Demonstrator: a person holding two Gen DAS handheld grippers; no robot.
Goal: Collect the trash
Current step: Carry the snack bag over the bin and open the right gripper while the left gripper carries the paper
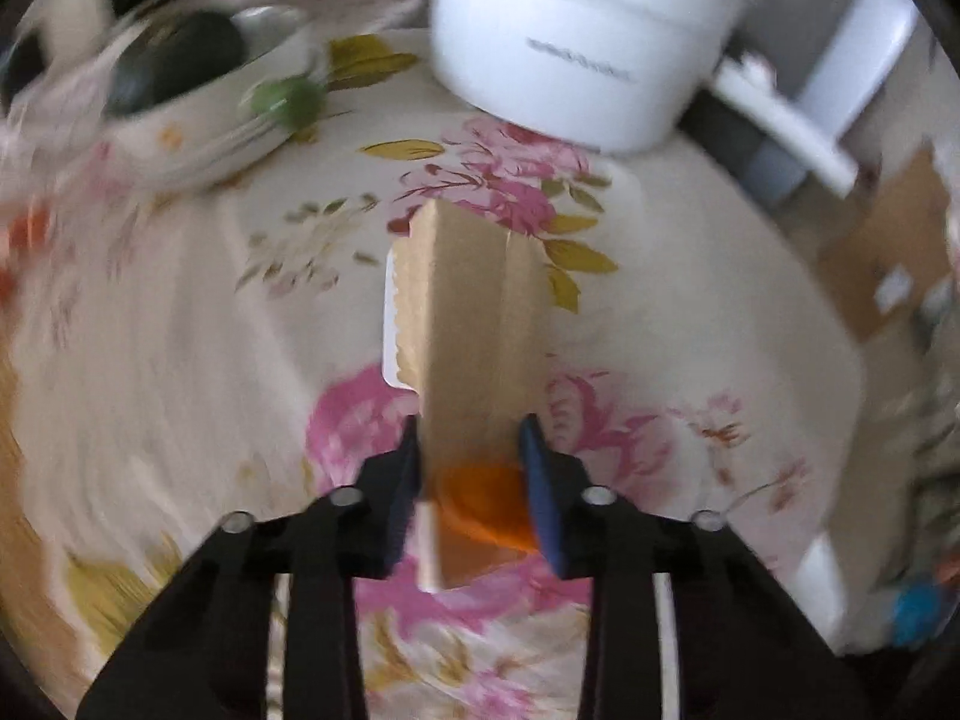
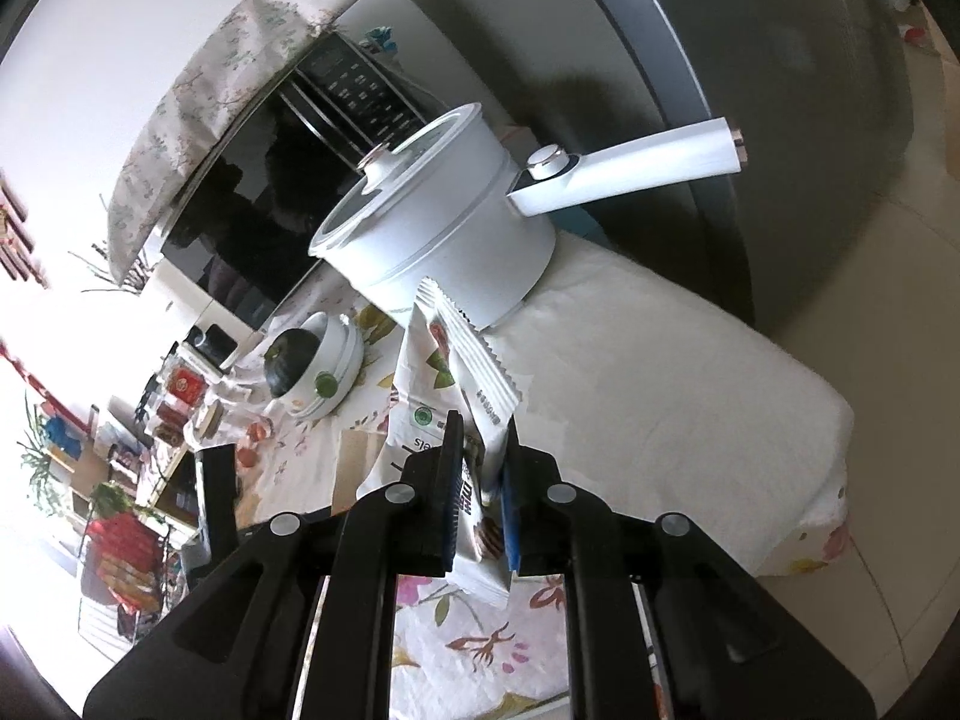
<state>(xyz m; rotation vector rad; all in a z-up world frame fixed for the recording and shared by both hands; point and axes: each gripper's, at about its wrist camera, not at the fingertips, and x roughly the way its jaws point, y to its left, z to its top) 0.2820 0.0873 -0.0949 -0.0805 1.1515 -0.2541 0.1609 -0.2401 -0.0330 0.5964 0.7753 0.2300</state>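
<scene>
Both grippers squeezed tight on trash, ready to carry away: left gripper point(image 1: 471, 450) pinching a tan wrapper point(image 1: 468, 330), right gripper point(image 2: 483, 468) pinching white snack wrappers point(image 2: 474, 372) (above the flowery tablecloth point(image 1: 690, 312)).

Motion blur smears the bowl point(image 1: 198, 114) far left of the fingers. The white pot point(image 1: 576, 42) ahead is cut off at the top edge. Print on the wrapper point(image 2: 480, 396) between the fingers is unreadable.
</scene>
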